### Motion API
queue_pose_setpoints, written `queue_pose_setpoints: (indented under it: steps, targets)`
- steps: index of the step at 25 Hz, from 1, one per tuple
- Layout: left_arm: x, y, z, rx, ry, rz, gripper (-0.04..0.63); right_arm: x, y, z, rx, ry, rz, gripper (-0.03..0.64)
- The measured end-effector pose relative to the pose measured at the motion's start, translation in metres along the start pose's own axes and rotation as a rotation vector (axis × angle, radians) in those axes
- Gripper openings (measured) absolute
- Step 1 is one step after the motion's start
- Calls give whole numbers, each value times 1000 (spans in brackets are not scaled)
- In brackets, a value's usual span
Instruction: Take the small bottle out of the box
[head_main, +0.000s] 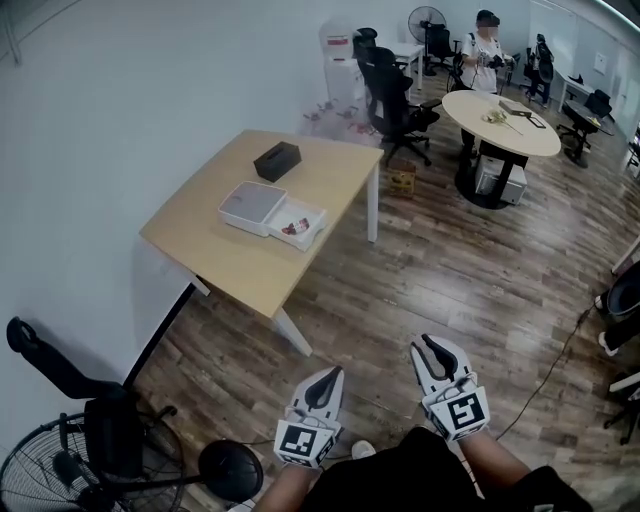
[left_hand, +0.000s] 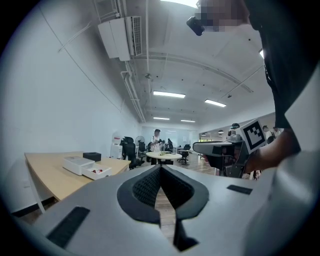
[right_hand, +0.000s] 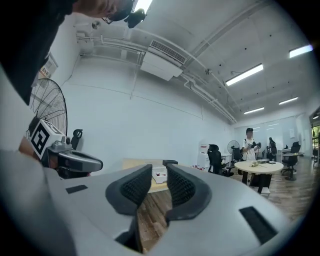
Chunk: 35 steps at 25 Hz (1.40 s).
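Note:
A white box (head_main: 252, 207) lies on the wooden table (head_main: 230, 255), far ahead of me. Beside it is its open tray (head_main: 298, 223), holding small red and white items; I cannot make out a bottle among them. Both grippers hang low over the wooden floor, well short of the table. My left gripper (head_main: 327, 377) is shut and empty, its tips touching in the left gripper view (left_hand: 160, 169). My right gripper (head_main: 431, 347) holds nothing, and the right gripper view (right_hand: 159, 172) shows a narrow gap between its jaws. The box (right_hand: 159, 175) shows small beyond that gap.
A black box (head_main: 277, 160) sits at the table's far end. Office chairs (head_main: 395, 100), a round table (head_main: 500, 122) and a standing person (head_main: 487, 50) are at the back right. A floor fan (head_main: 90, 460) stands at my near left, and a cable (head_main: 560, 360) trails across the floor.

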<state>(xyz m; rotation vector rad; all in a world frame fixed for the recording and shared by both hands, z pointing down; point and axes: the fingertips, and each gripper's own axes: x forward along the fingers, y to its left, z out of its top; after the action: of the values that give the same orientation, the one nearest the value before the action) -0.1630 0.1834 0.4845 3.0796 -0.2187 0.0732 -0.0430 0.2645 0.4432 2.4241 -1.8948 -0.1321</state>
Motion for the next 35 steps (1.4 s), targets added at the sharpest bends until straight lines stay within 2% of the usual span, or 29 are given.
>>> queue_pose_setpoints:
  steps: [2, 9, 11, 13, 19, 25, 35]
  targets:
    - [4, 8, 0, -2, 7, 4, 9, 11, 0, 0, -10, 4, 10, 174]
    - [39, 35, 0, 1, 17, -2, 9, 57, -9, -6, -1, -14, 39, 501]
    - [54, 45, 1, 5, 18, 15, 10, 72, -16, -6, -11, -26, 60, 567]
    - [70, 54, 4, 6, 22, 39, 9, 87, -27, -6, -20, -26, 75, 586]
    - [122, 78, 9, 15, 27, 87, 9, 132, -72, -10, 2, -22, 123, 586]
    - [169, 97, 12, 16, 48, 139, 10, 172, -109, -21, -46, -9, 203, 586]
    - [222, 130, 21, 63, 52, 233, 10, 236, -142, -37, -46, -1, 314, 586]
